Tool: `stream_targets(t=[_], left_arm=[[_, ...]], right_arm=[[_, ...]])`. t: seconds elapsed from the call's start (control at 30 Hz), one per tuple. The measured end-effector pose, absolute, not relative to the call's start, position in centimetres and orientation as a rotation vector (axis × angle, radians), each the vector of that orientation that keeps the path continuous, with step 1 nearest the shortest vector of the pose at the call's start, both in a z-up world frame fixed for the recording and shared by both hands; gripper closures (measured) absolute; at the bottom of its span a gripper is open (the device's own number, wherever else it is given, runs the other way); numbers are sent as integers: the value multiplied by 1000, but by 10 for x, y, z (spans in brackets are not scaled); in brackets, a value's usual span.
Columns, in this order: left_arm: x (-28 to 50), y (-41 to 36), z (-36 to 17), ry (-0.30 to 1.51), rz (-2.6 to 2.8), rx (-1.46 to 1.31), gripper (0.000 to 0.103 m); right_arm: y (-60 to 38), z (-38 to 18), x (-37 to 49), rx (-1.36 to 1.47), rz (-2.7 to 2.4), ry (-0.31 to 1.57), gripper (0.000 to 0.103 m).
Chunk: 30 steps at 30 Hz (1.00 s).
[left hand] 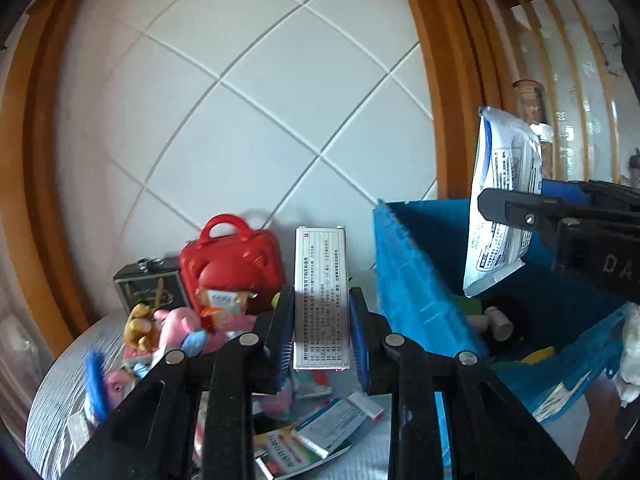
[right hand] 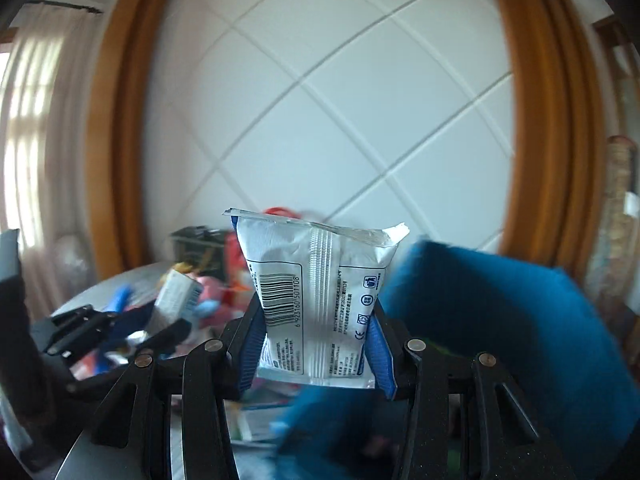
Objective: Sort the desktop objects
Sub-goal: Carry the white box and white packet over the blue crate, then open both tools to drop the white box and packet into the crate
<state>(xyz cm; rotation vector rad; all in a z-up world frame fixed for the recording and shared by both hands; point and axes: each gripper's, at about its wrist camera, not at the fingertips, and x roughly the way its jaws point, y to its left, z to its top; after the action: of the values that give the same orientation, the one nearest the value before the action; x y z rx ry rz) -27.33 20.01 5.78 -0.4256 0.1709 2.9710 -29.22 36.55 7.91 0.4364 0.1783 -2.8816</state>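
My left gripper (left hand: 320, 298) is shut on a white medicine box (left hand: 322, 276) printed with small text, which stands upright between the blue pads (left hand: 284, 332). To its right hangs a white-and-blue foil pouch (left hand: 502, 184), held by my right gripper (left hand: 516, 200) over an open blue bin (left hand: 416, 276). In the right wrist view the pouch (right hand: 320, 292) shows its barcode, and my right gripper (right hand: 318, 328) pinches its lower half. The left gripper (right hand: 128, 324) with its box (right hand: 176, 294) is at the left, and the bin (right hand: 500, 320) is a blur at the right.
A grey table (left hand: 56, 392) carries a red toy case (left hand: 236, 264), a dark tin (left hand: 150, 290), pink plush toys (left hand: 180, 326) and flat medicine boxes (left hand: 324, 428). The bin holds small items. A white tiled wall with wooden frames stands behind.
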Motion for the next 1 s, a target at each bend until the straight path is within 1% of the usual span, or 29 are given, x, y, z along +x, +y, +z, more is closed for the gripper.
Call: stream_targets(t=[0.13,0.27,0.37,0.43,0.47,0.5,0.53,0.6,0.7,0.77,0.9,1.0], left_arm=[[-301,254,82,190,2829,-423,78],[-339,313,99,163,2688,-531,78],[-363,356,98,196,2645,-630,78],[-372,375,88,216,2621,-696,78],[-378,380,81,211,2604,-736,78],[-383,385,74,220,2590,-767,78],[-385,389,66,234,2579,-784,78],[-385,393,57,252,2544,-833,78],[-380,396,57,271,2527,-823,78],[-383,399,52,290,2508,-868,78],[-383,397,51,266,2530,-873,78],[-383,396,50,273,2541,-877,77]], right_arm=[[418,89,-318,556,-3020,223,57],[465,80,-345,731,-3117,275,57],[492,63,-365,879,-3151,283,57],[504,51,-376,951,-3161,249,57],[511,46,-377,990,-3153,200,57],[517,49,-376,967,-3152,122,57],[519,52,-374,939,-3181,126,57],[524,49,-373,993,-3246,186,56],[530,47,-370,1014,-3239,109,56],[527,45,-373,1052,-3235,146,56],[522,43,-370,1055,-3262,240,56],[518,44,-370,1061,-3266,267,56]])
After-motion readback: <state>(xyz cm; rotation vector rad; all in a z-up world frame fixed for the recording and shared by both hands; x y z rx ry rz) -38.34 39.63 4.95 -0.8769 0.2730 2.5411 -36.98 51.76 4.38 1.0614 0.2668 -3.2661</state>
